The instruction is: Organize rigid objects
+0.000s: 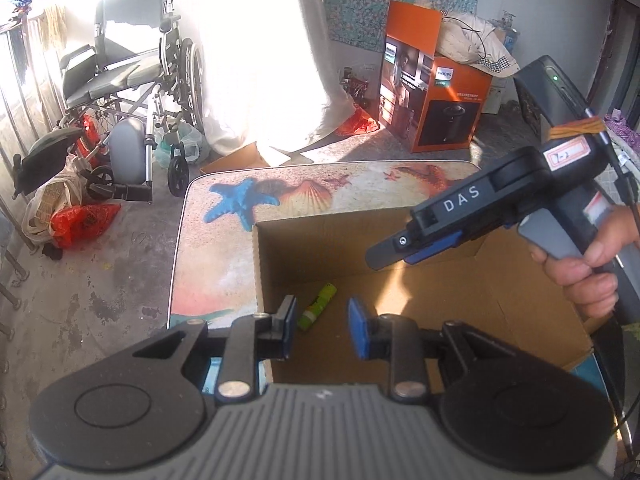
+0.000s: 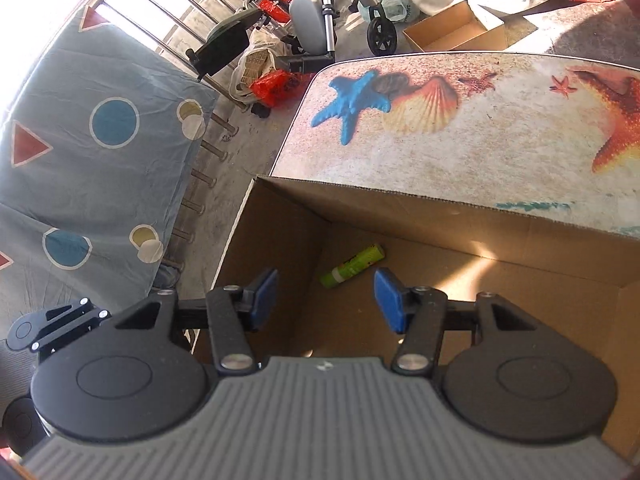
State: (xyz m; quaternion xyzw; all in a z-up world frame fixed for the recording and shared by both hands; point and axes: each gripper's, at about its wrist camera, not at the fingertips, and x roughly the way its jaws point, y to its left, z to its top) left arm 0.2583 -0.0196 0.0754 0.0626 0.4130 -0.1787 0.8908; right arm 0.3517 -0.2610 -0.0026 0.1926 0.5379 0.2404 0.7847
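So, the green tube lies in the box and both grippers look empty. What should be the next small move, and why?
Probably lift both grippers out of the cardboard box and go for the next item. The green tube already lies on the box floor, near the corner. The left gripper and the right gripper both hang above it with jaws apart and nothing between the pads. No other loose item shows on the table.

Harsh daylight from window behind white curtain (image 1: 256, 52), blown out. Sun patch on cardboard box (image 2: 492, 256) floor, interior shadowed. Strong fisheye bending at edges. Focus mostly sharp.
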